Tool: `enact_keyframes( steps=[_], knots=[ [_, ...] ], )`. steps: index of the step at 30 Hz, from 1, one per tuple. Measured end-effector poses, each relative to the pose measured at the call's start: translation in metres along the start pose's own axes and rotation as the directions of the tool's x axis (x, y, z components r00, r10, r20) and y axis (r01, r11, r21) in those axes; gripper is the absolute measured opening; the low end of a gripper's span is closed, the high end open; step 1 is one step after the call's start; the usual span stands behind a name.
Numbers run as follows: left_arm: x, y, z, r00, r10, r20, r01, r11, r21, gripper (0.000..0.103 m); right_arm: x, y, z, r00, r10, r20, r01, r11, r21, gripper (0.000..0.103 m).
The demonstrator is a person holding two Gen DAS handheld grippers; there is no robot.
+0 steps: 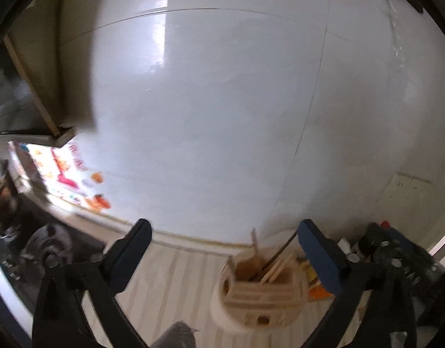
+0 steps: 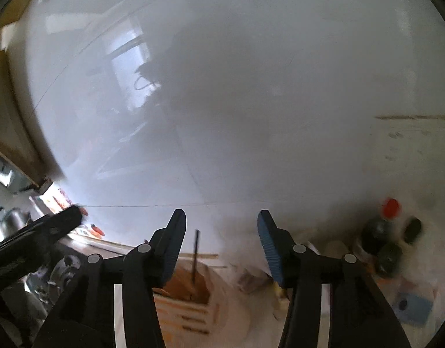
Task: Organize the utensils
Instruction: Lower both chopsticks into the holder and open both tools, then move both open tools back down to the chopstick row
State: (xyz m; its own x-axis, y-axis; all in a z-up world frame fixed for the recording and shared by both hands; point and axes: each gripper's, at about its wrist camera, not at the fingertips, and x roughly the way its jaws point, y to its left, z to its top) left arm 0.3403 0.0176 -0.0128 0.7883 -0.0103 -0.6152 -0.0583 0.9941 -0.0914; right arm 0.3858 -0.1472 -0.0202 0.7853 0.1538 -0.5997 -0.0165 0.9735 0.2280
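Observation:
A beige slotted utensil holder (image 1: 263,293) stands on the striped countertop (image 1: 176,278) against the white tiled wall, with chopsticks (image 1: 276,266) and a dark stick standing in it. My left gripper (image 1: 224,230) is open and empty, raised above and in front of the holder. In the right wrist view the holder (image 2: 187,301) sits below and between the fingers, with a dark stick (image 2: 195,255) upright in it. My right gripper (image 2: 221,217) is open and empty above it. The left gripper's finger (image 2: 63,217) shows at the left.
A stove burner (image 1: 48,249) and kettle (image 2: 10,220) lie to the left under a range hood (image 1: 25,110). Dark bottles, one with a red cap (image 2: 390,207), stand to the right. A wall socket (image 1: 408,191) is on the right wall. The views are blurred.

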Motion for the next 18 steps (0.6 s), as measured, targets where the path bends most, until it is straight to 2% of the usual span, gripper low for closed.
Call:
enact_keyframes(
  steps=[4,6,7,9,11,15,17,18],
  knots=[
    [-0.008,0.000,-0.038,0.997,0.041,-0.073,-0.040,0.999,0.012,0.103,-0.019,-0.030,-0.030,0.995,-0.064,-0.080,0.071,0.993,0.097,0.068],
    [-0.003,-0.001,-0.063,0.992,0.053,-0.113,-0.050,0.998,0.023,0.103,-0.026,-0.048,-0.057,0.991,-0.061,-0.118,0.078,0.986,0.149,0.070],
    [0.003,0.003,-0.076,0.990,0.059,-0.129,-0.056,0.998,0.028,0.103,-0.033,-0.049,-0.064,0.989,-0.070,-0.129,0.090,0.984,0.154,0.075],
    [0.012,-0.003,-0.101,0.979,0.088,-0.186,-0.079,0.995,0.053,0.103,-0.035,-0.064,-0.088,0.983,-0.102,-0.156,0.128,0.978,0.167,0.078],
    [0.022,-0.008,-0.120,0.966,0.113,-0.233,-0.099,0.993,0.069,0.103,-0.032,-0.077,-0.115,0.969,-0.129,-0.209,0.166,0.972,0.166,0.078],
    [0.049,-0.022,-0.165,0.933,0.119,-0.339,-0.088,0.990,0.106,0.103,-0.024,-0.112,-0.154,0.936,-0.157,-0.316,0.217,0.962,0.164,0.077],
    [0.065,-0.032,-0.188,0.913,0.122,-0.389,-0.076,0.989,0.130,0.103,-0.011,-0.126,-0.176,0.910,-0.150,-0.387,0.229,0.959,0.166,0.071],
    [0.074,-0.037,-0.198,0.901,0.114,-0.420,-0.062,0.989,0.134,0.103,-0.005,-0.130,-0.186,0.893,-0.143,-0.426,0.231,0.959,0.162,0.063]
  ],
)
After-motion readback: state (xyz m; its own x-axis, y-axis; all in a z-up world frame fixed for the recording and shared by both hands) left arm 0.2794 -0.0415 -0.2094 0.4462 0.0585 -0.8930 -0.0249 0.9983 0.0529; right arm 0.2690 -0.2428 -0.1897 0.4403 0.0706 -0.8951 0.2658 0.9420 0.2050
